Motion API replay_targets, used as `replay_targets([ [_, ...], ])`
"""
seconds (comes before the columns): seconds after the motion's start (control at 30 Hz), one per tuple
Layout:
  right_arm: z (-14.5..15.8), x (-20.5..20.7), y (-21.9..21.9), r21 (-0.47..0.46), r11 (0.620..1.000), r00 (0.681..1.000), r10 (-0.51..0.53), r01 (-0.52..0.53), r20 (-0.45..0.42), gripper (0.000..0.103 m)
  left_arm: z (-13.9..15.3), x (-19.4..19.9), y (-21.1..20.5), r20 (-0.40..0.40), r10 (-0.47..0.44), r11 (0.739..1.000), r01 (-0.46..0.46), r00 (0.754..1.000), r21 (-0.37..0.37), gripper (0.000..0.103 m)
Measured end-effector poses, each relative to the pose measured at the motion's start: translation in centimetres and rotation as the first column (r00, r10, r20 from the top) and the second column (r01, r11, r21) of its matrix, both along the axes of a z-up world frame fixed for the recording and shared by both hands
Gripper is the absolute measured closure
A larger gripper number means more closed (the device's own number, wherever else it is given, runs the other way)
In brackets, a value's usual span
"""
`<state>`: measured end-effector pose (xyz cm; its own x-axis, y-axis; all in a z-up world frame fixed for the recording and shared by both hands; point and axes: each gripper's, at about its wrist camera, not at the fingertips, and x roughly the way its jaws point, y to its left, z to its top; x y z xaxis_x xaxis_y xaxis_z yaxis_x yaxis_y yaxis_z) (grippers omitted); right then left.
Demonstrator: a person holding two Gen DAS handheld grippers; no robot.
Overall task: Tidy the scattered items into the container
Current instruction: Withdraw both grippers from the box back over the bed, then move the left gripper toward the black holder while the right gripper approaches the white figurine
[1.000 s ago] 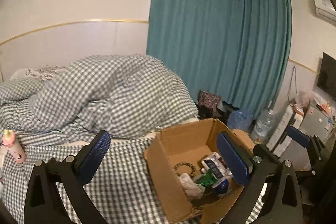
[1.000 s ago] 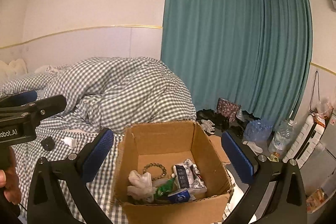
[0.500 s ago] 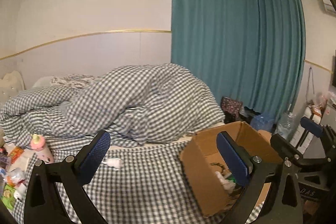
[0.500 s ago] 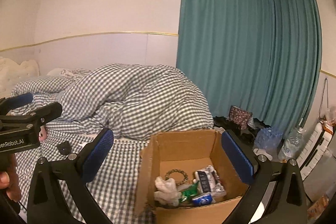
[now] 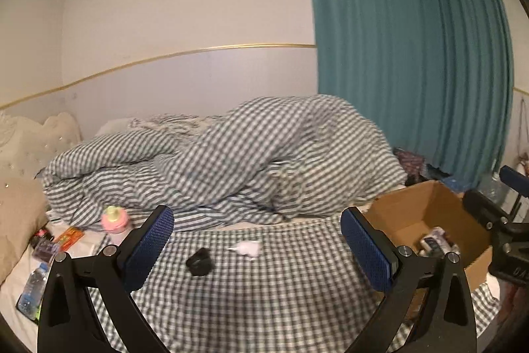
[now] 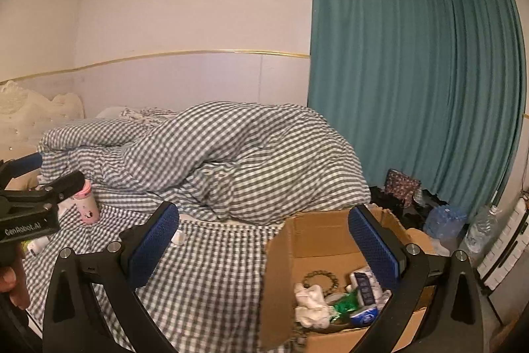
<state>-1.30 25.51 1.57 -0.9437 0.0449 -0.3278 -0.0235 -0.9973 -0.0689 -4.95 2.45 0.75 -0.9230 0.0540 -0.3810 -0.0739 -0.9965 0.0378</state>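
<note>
The left gripper (image 5: 258, 250) is held above the bed (image 5: 264, 296), which is covered with a grey-and-white checked sheet; its blue-padded fingers (image 5: 150, 245) are spread wide with nothing between them. On the sheet ahead of it a small black lump-shaped object (image 5: 199, 261) is seen lying just beside a crumpled white tissue (image 5: 246, 248). Further left, a pink bottle with a pale green cap (image 5: 114, 220) is stood upright, and an orange flat packet (image 5: 68, 235) and a clear plastic water bottle (image 5: 31, 290) are laid near the edge of the bed.

The right gripper (image 6: 264, 250) is held over the open brown cardboard box (image 6: 281, 273), which is set on the bed's right end; its fingers (image 6: 373, 248) are likewise parted and empty. Inside the box a crumpled white cloth (image 6: 309, 300), a beaded bracelet (image 6: 319, 277), a green wrapper (image 6: 345, 303) and a blue-and-white packet (image 6: 363, 283) are seen. A bunched checked duvet (image 6: 215, 157) is piled behind, and a teal curtain (image 6: 413, 88) is hung at the right.
</note>
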Motion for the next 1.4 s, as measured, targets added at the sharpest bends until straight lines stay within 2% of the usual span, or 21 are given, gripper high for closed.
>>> replay_targets([
  [0.27,-0.4,-1.1,-3.5,0.017,0.998,0.999,0.052,-0.052,0.011,0.0,-0.9,0.1,-5.7,0.024,0.092,0.996,-0.092,0.995,0.015,0.0],
  [0.43,-1.2,-1.9,-5.7,0.03,0.996,0.996,0.088,-0.089,0.029,0.0,-1.9,-0.6,-7.9,0.065,0.124,0.992,-0.124,0.99,-0.003,0.0],
  [0.83,-3.2,-4.9,-8.7,0.054,0.988,0.987,0.139,-0.144,0.085,0.0,-4.5,-2.1,-8.8,0.118,0.113,0.993,-0.106,0.987,-0.058,0.0],
  [1.4,-9.6,-11.9,-10.7,0.027,0.98,0.953,0.184,-0.196,0.24,0.0,-10.0,-7.5,-11.3,0.247,0.103,0.995,-0.096,0.964,-0.039,0.0],
])
